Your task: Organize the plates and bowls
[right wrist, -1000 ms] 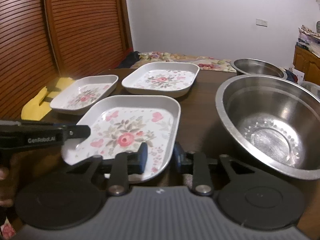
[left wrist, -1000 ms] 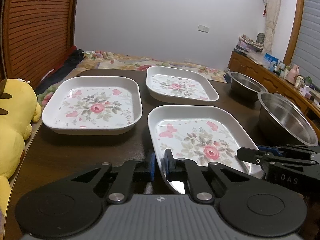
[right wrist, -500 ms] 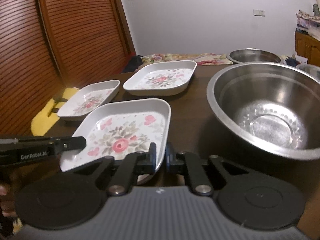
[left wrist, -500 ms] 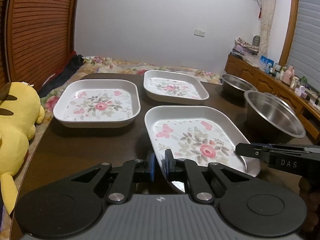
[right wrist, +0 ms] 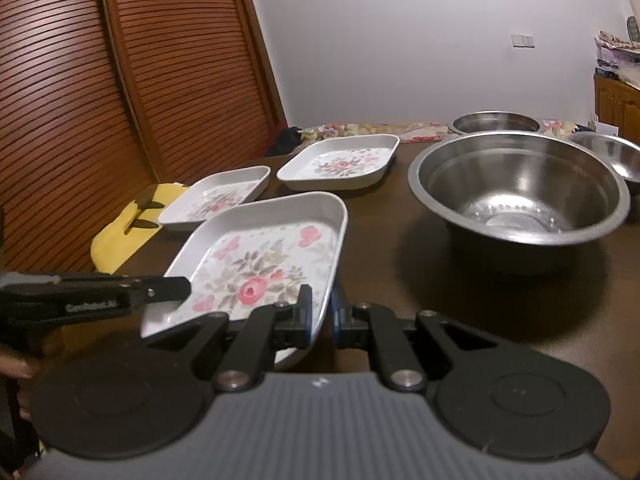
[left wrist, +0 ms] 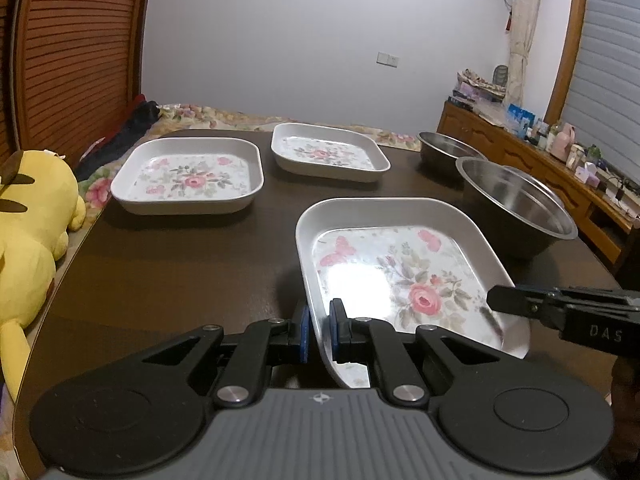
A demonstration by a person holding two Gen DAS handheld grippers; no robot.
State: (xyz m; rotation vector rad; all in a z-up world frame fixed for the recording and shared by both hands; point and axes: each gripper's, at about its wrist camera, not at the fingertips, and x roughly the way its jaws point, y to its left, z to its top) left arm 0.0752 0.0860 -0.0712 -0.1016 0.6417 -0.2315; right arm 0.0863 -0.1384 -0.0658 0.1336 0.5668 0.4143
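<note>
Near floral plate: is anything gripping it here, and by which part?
Both grippers hold the near floral plate: the left gripper is shut on its left rim near the front corner, the right gripper on its right rim.

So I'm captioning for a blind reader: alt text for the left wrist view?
The left tongs and right tongs grip opposite edges of a floral plate above a dark table. Beyond it sit two matching plates and two steel bowls.

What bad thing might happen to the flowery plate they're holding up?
Both grippers, left gripper and right gripper, pinch only thin rim edges of the held plate, so it might slip or tilt and drop onto the table. The big steel bowl sits close on its right, so a swing might knock it.
</note>
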